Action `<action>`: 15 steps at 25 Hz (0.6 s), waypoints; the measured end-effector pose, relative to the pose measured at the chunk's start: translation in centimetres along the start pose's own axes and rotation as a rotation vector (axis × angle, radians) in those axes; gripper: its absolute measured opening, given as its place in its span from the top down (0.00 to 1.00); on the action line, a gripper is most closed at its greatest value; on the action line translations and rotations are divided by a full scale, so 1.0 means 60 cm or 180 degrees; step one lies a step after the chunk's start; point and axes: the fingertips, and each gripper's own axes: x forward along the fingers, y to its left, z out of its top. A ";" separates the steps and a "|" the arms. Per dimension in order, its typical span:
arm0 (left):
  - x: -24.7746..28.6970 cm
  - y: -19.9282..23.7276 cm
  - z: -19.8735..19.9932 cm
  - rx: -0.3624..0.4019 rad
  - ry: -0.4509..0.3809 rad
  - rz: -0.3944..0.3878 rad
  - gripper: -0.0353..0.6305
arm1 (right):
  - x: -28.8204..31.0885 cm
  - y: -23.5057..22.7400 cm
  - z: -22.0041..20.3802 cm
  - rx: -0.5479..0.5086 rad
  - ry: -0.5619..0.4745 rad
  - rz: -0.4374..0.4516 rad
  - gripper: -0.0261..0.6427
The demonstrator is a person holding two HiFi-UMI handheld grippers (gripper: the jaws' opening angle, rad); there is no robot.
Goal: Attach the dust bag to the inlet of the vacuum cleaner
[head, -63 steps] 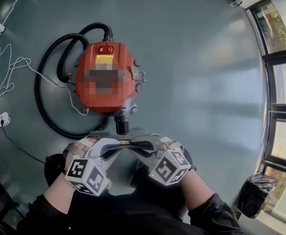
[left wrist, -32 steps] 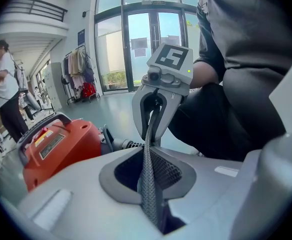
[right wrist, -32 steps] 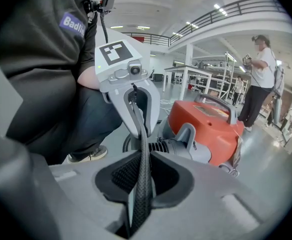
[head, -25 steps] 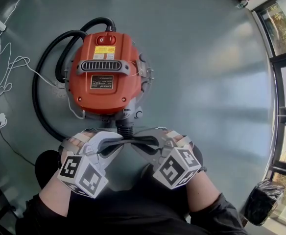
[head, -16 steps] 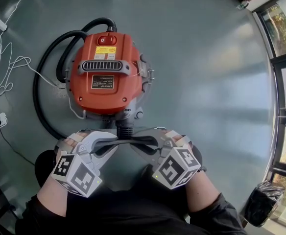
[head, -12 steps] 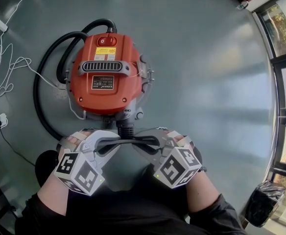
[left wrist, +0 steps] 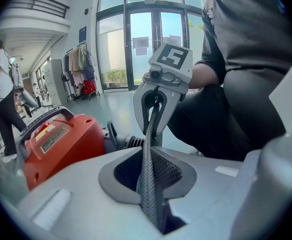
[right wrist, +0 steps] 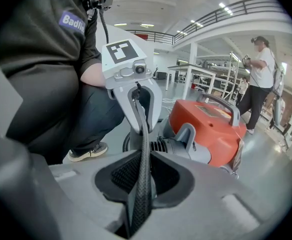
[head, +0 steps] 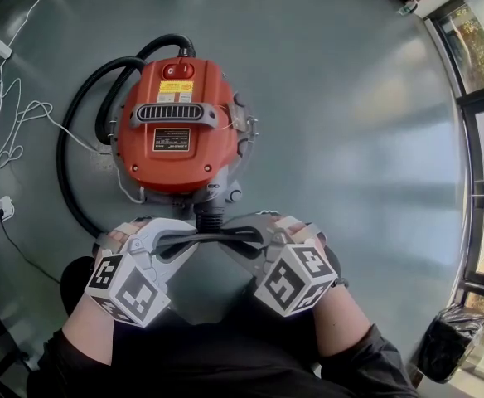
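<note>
The red vacuum cleaner [head: 180, 127] stands on the grey floor, its ribbed inlet [head: 209, 215] pointing toward me. A dark mesh dust bag edge [head: 213, 239] is stretched flat between my two grippers just in front of the inlet. My left gripper [head: 188, 243] is shut on its left end. My right gripper [head: 240, 240] grips the right end, its jaws opening slightly with the mesh still pressed. In the left gripper view the mesh strip [left wrist: 148, 179] runs from my jaws to the right gripper [left wrist: 161, 94]. The right gripper view shows the strip [right wrist: 143, 174] and the inlet [right wrist: 156, 145].
A black hose [head: 76, 139] loops round the vacuum's left side. A white cable [head: 10, 131] runs to a socket [head: 0, 210] at the far left. A black bag [head: 439, 342] lies by the windows. A person [right wrist: 261, 79] stands beyond the vacuum.
Since the earliest frame the grippers and stretched bag edge have come up close to the vacuum's inlet. Over the last second both hands have barely shifted.
</note>
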 end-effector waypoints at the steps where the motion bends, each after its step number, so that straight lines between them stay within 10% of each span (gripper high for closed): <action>1: 0.001 0.001 -0.001 -0.0003 0.0005 0.0004 0.85 | 0.000 -0.001 -0.001 0.0011 -0.0005 -0.0010 0.89; 15: 0.014 0.006 0.003 -0.0006 0.0023 0.0001 0.83 | -0.030 -0.011 -0.008 0.0145 0.0078 -0.0195 0.90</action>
